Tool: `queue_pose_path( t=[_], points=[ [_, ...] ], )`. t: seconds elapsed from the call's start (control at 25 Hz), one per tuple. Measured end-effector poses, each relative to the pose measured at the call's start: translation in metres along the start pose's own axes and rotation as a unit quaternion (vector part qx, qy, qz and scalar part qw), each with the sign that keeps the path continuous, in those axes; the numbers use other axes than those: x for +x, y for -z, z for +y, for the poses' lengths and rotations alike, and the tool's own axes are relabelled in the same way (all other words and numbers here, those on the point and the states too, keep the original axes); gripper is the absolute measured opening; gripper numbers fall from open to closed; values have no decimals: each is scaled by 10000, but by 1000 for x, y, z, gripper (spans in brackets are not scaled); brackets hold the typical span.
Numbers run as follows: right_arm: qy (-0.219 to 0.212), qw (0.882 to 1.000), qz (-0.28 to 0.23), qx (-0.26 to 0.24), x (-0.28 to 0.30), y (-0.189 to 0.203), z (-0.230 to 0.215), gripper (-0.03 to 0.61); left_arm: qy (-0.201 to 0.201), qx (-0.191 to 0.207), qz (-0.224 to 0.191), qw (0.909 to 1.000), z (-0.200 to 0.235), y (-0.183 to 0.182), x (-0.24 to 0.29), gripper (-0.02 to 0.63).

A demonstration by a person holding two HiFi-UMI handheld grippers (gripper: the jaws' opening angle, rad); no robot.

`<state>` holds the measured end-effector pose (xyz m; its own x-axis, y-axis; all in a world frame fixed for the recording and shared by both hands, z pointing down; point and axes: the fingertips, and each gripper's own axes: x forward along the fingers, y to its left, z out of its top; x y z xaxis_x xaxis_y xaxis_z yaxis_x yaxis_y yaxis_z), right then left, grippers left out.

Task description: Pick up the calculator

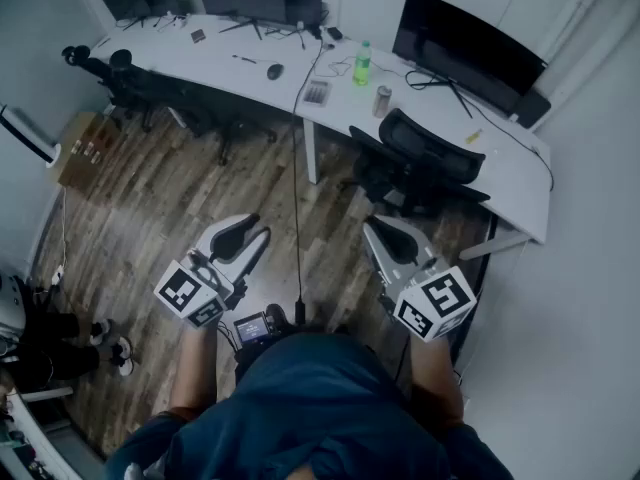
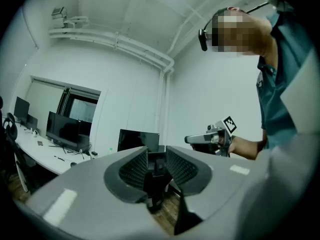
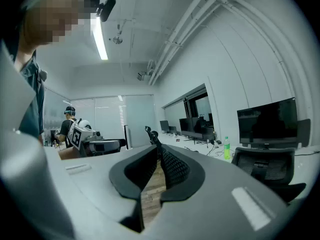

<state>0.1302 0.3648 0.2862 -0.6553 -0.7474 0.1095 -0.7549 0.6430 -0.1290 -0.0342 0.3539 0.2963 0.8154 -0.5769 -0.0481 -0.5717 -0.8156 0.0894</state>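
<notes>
The calculator [image 1: 317,92], a small grey keypad, lies on the long white desk [image 1: 230,68] far ahead of me, beside a cable. Both grippers hang over the wooden floor, well short of the desk. My left gripper [image 1: 252,230] is shut with nothing in it, and so is my right gripper [image 1: 372,226]. In the left gripper view the left gripper [image 2: 156,154] points level into the room, and the right gripper [image 2: 200,139] shows to its right. In the right gripper view the right gripper [image 3: 159,149] has its pads together. I cannot make out the calculator in either gripper view.
A black office chair [image 1: 420,163] stands between my right gripper and the desk; another chair [image 1: 150,88] is at the left. On the desk are a green bottle [image 1: 361,64], a can [image 1: 382,101], a mouse [image 1: 275,70] and monitors [image 1: 465,53]. A cardboard box [image 1: 85,148] sits at the left.
</notes>
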Motion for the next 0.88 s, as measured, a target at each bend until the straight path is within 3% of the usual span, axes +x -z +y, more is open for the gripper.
queue_pose_path(
  t=[0.44,0.88],
  points=[
    [102,9999,58,-3,33,-1,16,15,28,-41,1,10000,33,-2,-23,106],
    [386,9991,-23,190,91,-5,42,18,246,-143,-24,9996,94,-2,-58,106]
  ],
)
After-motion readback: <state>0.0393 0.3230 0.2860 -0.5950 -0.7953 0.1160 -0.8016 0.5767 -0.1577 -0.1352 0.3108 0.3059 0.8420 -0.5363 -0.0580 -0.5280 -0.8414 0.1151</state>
